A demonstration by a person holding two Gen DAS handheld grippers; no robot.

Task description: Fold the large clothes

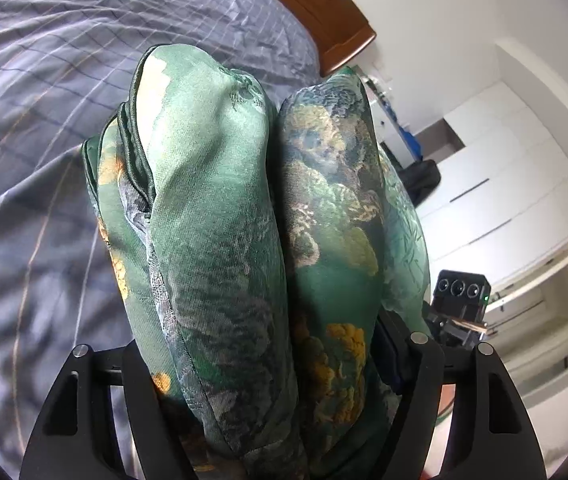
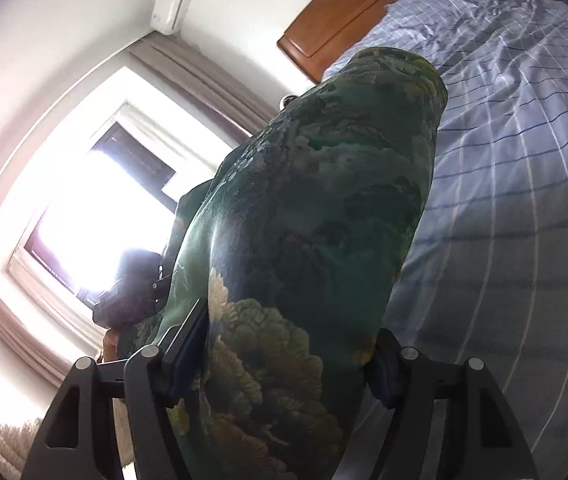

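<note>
A green garment (image 1: 224, 220) with yellow and grey floral print is bunched in thick folds between the fingers of my left gripper (image 1: 268, 360), which is shut on it above the bed. The same green garment (image 2: 315, 220) fills the right wrist view, clamped between the fingers of my right gripper (image 2: 284, 360). The fabric drapes over the fingers and hides the pads in both views. The other gripper's camera body (image 1: 461, 292) shows at the right of the left wrist view, close beside the cloth.
A bed with a blue-grey checked sheet (image 1: 64, 140) lies below, also in the right wrist view (image 2: 523, 200), with a wooden headboard (image 1: 323, 4). White drawers (image 1: 503, 200) stand to the right. A bright window (image 2: 96, 216) and curtains (image 2: 204, 80) are at the left.
</note>
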